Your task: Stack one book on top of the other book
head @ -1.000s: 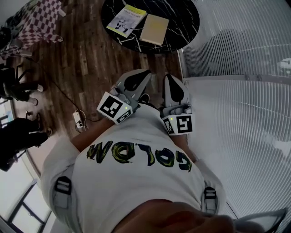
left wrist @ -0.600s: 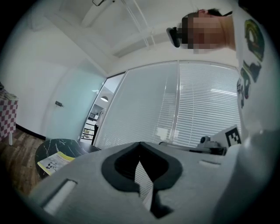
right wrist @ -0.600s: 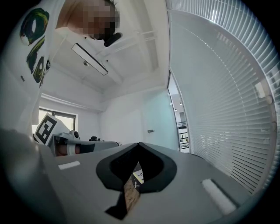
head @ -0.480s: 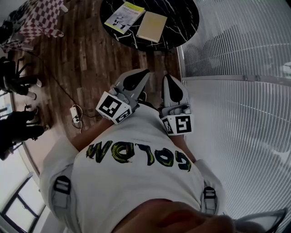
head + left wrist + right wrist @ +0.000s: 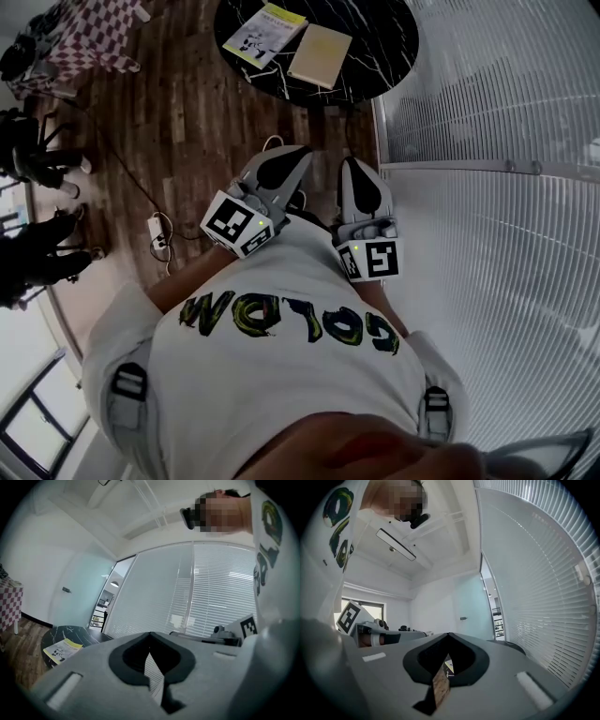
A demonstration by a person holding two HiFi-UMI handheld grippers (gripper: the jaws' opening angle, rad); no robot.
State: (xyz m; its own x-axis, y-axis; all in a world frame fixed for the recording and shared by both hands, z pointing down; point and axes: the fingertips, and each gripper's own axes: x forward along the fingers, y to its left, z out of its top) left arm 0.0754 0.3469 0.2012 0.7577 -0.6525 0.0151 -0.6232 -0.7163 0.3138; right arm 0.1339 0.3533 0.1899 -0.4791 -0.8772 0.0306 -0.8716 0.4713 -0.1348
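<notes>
**Nearing the books, nothing held**

The black marble table [image 5: 375,37] has drifted slightly right in the head view. The left gripper [image 5: 298,156] and right gripper [image 5: 352,163] ride at the chest, jaws pressed together and empty, merely carried. On the table, the yellow-white book [image 5: 265,33] and the tan book [image 5: 321,54] lie side by side, unstacked.

The round black worktop [image 5: 380,52] runs off the head view's top edge, its far rim unseen; the cover print on the yellow-and-white book [image 5: 265,28] is too small to read; the hands holding the left tool [image 5: 296,155] and right tool [image 5: 354,165] are hidden under the tool bodies and the white shirt [image 5: 281,375]; in the left gripper view that tool's body hides the tan book [image 5: 321,54]; the checkered cloth [image 5: 94,33] is cut off at the corner.
</notes>
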